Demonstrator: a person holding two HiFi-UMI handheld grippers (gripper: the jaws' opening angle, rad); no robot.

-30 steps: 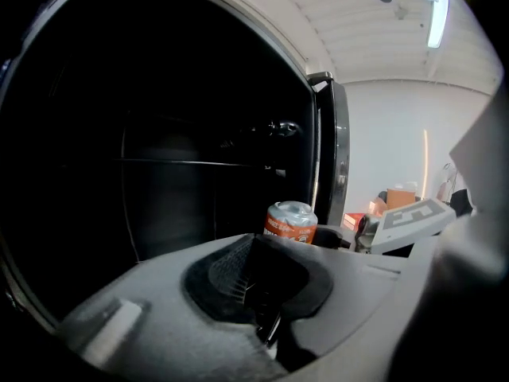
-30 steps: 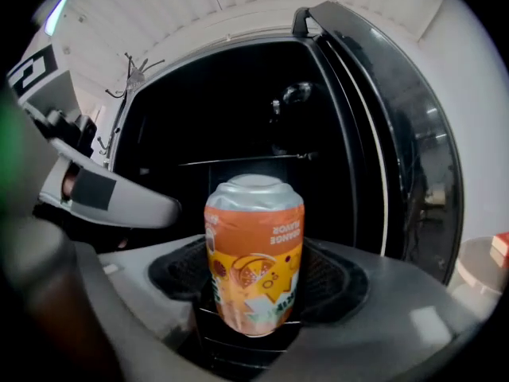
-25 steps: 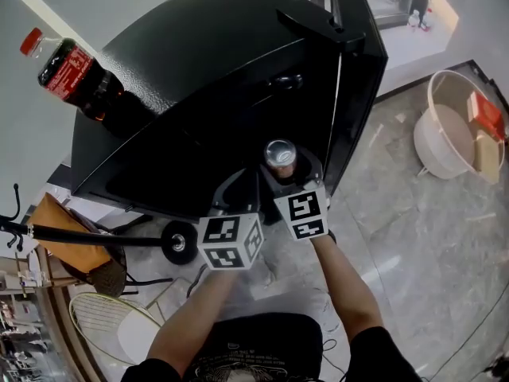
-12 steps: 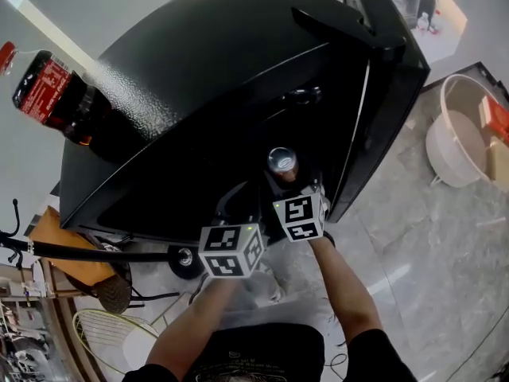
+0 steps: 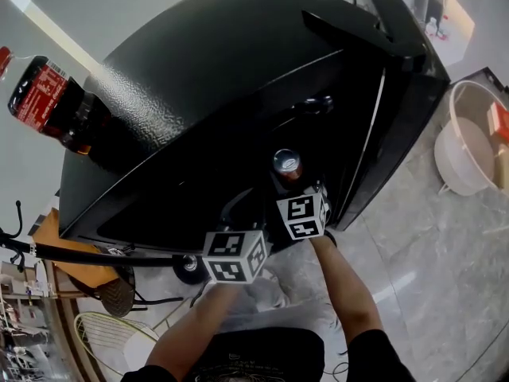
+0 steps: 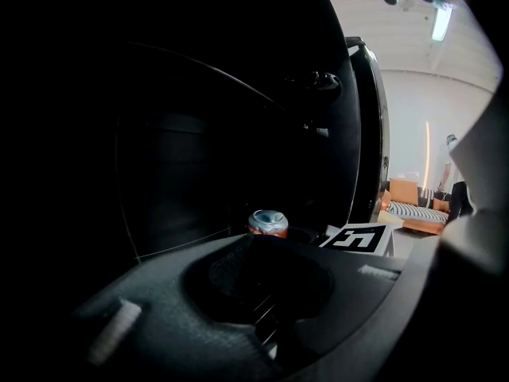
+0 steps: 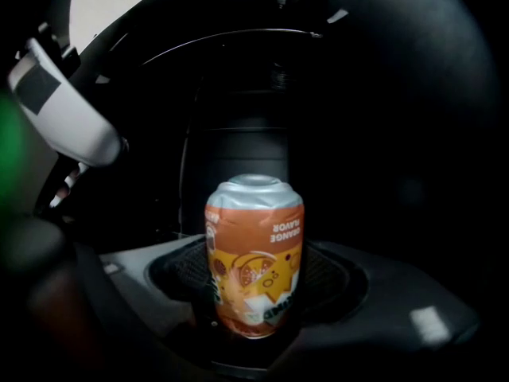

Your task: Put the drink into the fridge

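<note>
I see the can (image 7: 254,257) in my right claw (image 5: 288,183) as orange with a silver top, printed with orange slices, pale shapes and white lettering. That claw is charcoal black, and so is my left claw (image 6: 270,293). Each bears a white marker cube (image 5: 233,255) patterned with black squares. The fridge (image 5: 215,78) is black, its top a pebbled gloss. The bottle (image 5: 56,106) shows dark brown liquid and a red label with white print. The floor (image 5: 429,245) is grey and marbled; the basin (image 5: 469,146) is cream.
</note>
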